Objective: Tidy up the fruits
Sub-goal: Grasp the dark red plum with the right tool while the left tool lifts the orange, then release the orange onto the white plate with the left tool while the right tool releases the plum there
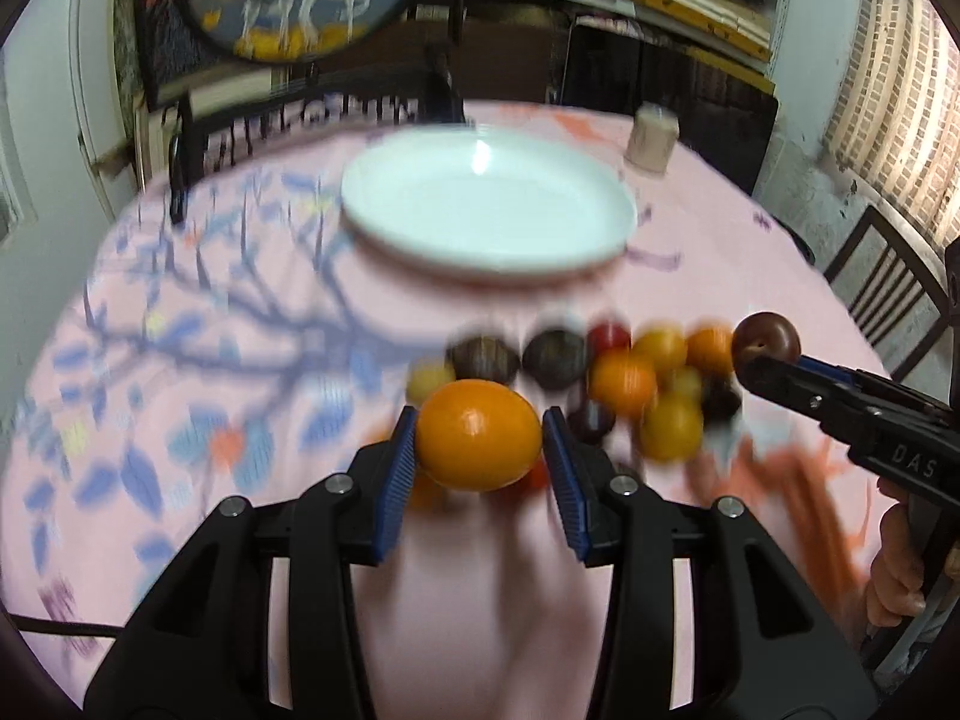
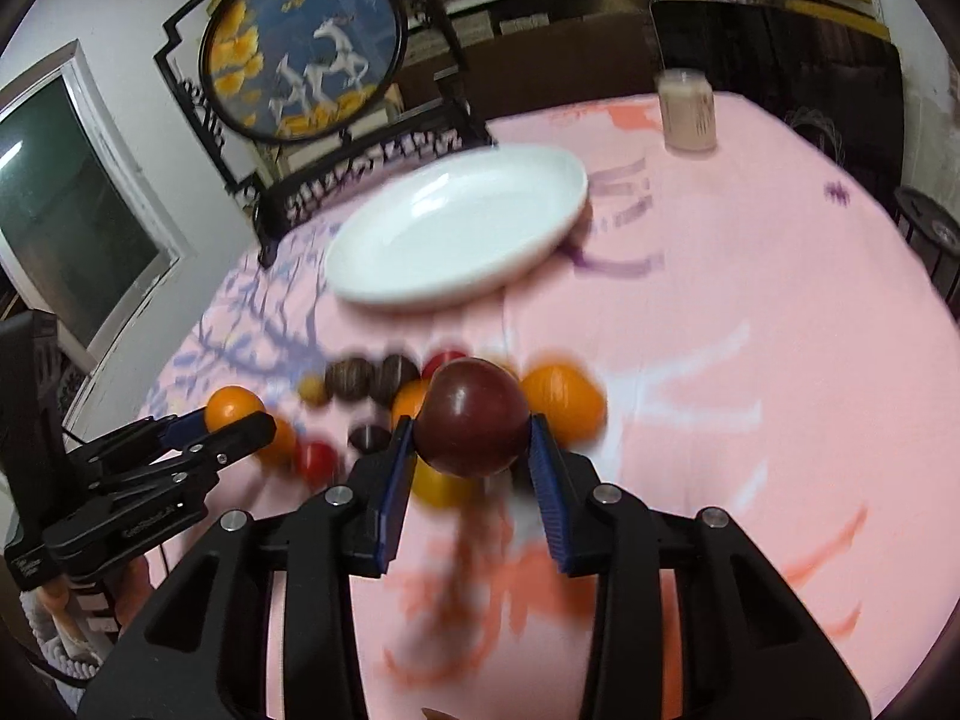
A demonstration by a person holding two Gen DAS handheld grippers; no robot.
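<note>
My left gripper [image 1: 480, 444] is shut on an orange fruit [image 1: 478, 443], held above the pink tablecloth. My right gripper [image 2: 472, 435] is shut on a dark red fruit [image 2: 472, 425]. In the left wrist view the right gripper [image 1: 765, 354] shows at the right with its dark red fruit [image 1: 767, 337]. In the right wrist view the left gripper [image 2: 231, 417] shows at the left with the orange fruit [image 2: 234, 407]. A pile of several small orange, yellow, red and dark fruits [image 1: 624, 381] lies on the cloth. An empty white plate [image 1: 489, 204] sits beyond it and also shows in the right wrist view [image 2: 459, 225].
A pale jar [image 1: 652, 135] stands behind the plate at the right, and shows too in the right wrist view [image 2: 688, 110]. A round framed picture on a black stand [image 2: 303, 39] is at the table's far left edge. A dark chair [image 1: 882, 276] stands at the right.
</note>
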